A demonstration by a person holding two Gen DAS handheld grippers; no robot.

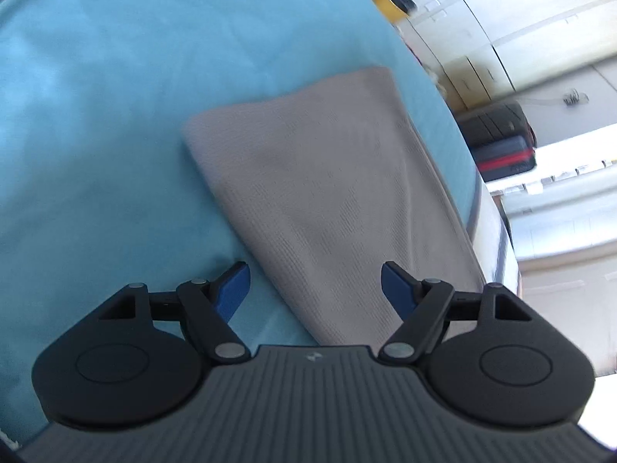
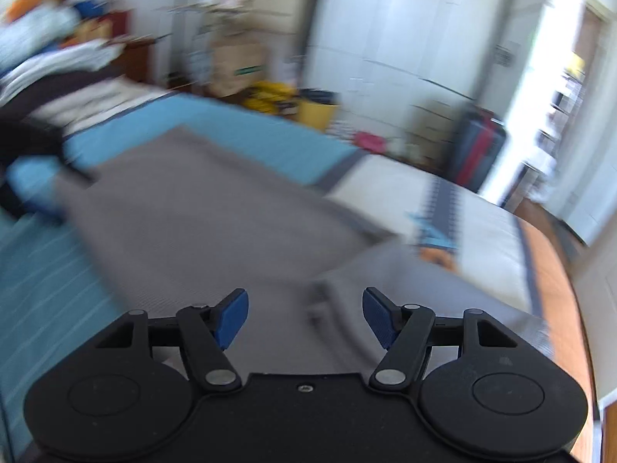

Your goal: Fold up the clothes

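A folded grey cloth (image 1: 327, 193) lies on the blue bedsheet (image 1: 96, 115), near the bed's edge. Both the left tongs (image 1: 314, 289) and the right tongs (image 2: 304, 316) stand wide and empty above it. It looks soft, light and limp; best pinched at corners or along a folded edge.

Left wrist camera hung close above the bed (image 1: 96, 115), angled down at the grey cloth (image 1: 327, 193); right wrist camera looked lower across that same cloth (image 2: 193, 212) toward the wardrobes (image 2: 385, 38).
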